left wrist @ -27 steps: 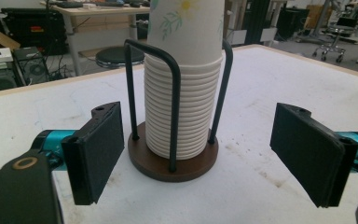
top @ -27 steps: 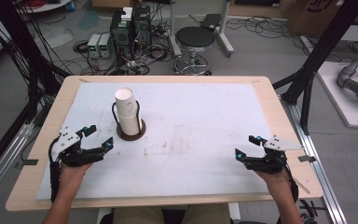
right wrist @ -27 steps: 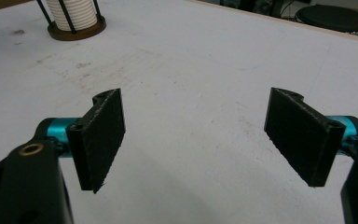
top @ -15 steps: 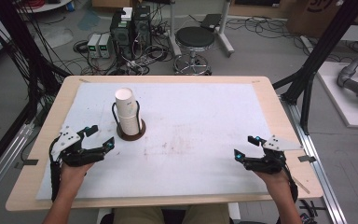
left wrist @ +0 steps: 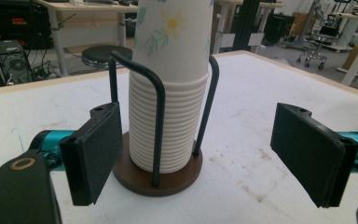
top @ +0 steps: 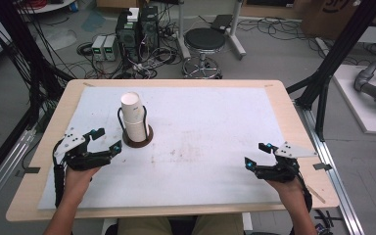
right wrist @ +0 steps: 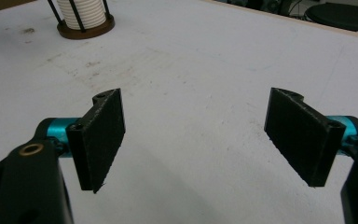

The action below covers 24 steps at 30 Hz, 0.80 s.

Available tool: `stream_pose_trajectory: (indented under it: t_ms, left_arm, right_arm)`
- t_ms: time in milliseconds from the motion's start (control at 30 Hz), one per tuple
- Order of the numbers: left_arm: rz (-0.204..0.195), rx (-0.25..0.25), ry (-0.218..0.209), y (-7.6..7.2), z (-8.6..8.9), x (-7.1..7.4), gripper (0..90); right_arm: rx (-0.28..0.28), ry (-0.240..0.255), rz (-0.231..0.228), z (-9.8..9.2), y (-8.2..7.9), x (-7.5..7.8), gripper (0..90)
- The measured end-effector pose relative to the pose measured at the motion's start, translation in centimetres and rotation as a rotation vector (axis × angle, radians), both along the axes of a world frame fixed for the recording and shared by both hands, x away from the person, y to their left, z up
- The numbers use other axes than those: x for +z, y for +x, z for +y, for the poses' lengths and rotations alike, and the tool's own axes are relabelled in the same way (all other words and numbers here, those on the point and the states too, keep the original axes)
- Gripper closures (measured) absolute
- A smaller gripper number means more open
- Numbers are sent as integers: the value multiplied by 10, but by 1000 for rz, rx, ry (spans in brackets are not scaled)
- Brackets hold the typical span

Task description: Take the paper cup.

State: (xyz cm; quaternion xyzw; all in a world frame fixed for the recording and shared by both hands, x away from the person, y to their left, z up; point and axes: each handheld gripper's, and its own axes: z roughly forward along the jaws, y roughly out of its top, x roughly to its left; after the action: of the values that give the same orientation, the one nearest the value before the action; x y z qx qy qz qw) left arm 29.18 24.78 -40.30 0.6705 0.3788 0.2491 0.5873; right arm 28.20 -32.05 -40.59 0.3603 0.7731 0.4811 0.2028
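Note:
A stack of white paper cups (top: pixel 133 117) stands upright in a dark wire holder with a round brown base (top: pixel 138 139) on the left part of the white table mat. My left gripper (top: pixel 107 139) is open just left of that holder, jaws pointing at it. In the left gripper view the cup stack (left wrist: pixel 170 102) rises close ahead between the two spread pads, untouched; the top cup bears a flower print. My right gripper (top: pixel 257 155) is open low over the mat at the right front, with nothing between its jaws. The right gripper view catches the holder (right wrist: pixel 85 21) far off at top left.
The wooden table (top: pixel 293 122) carries a white mat (top: pixel 210 127) with faint stains in the middle. Behind the table stand a black stool (top: pixel 203 41), computer boxes (top: pixel 134 27) and loose cables on the floor. Black frame legs (top: pixel 330 68) flank the right side.

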Motion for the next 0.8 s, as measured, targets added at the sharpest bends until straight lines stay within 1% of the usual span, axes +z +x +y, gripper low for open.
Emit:
stream_pose_trajectory:
  t_ms: [67, 100, 133, 167, 267, 400, 500, 533, 567, 600, 633, 667, 700, 767, 800]
  left_arm:
    - [-6, -9, -1, 3, -1, 7, 169]
    - [-6, -9, -1, 3, -1, 7, 169]
    - [-11, -10, -9, 7, -2, 12, 169]
    - [-11, -10, -9, 7, -2, 12, 167]
    - [-7, -15, -11, 15, -2, 22, 167]
    - [-4, -39, 6, 26, -6, 36, 167]
    - [0, -47, 18, 35, -9, 47, 168]
    - [-4, -52, 34, 41, -11, 54, 168]
    - [-4, -52, 34, 41, -11, 54, 168]
    - [-2, -56, 39, 44, -12, 58, 168]
    - [-2, -66, 52, 51, -14, 66, 168]
    - [-2, -66, 52, 51, -14, 66, 168]
    - [2, -73, 54, 54, -16, 69, 170]
    - [6, -77, 76, 61, -18, 75, 170]
    - [7, -80, 76, 64, -20, 78, 170]
  right_arm:
    - [4, 0, -5, 1, 1, 1, 205]
    - [4, 0, -5, 1, 1, 1, 205]
    - [7, -1, -7, 2, 0, 2, 205]
    - [8, 0, -9, 3, 0, 2, 205]
    - [9, -3, -9, 4, -1, 3, 205]
    - [8, 0, -7, 4, -1, 4, 205]
    - [9, -1, -9, 4, -2, 4, 205]
    - [7, 1, -8, 4, -2, 4, 205]
    - [7, 1, -7, 4, -2, 4, 205]
    - [6, 2, -4, 4, -2, 4, 205]
    - [6, 1, -5, 4, -2, 4, 205]
    - [8, 0, -7, 4, -2, 4, 205]
    - [8, 1, -6, 4, -2, 4, 205]
    - [8, 0, -7, 4, -2, 4, 205]
    - [8, 2, -6, 4, -2, 4, 205]
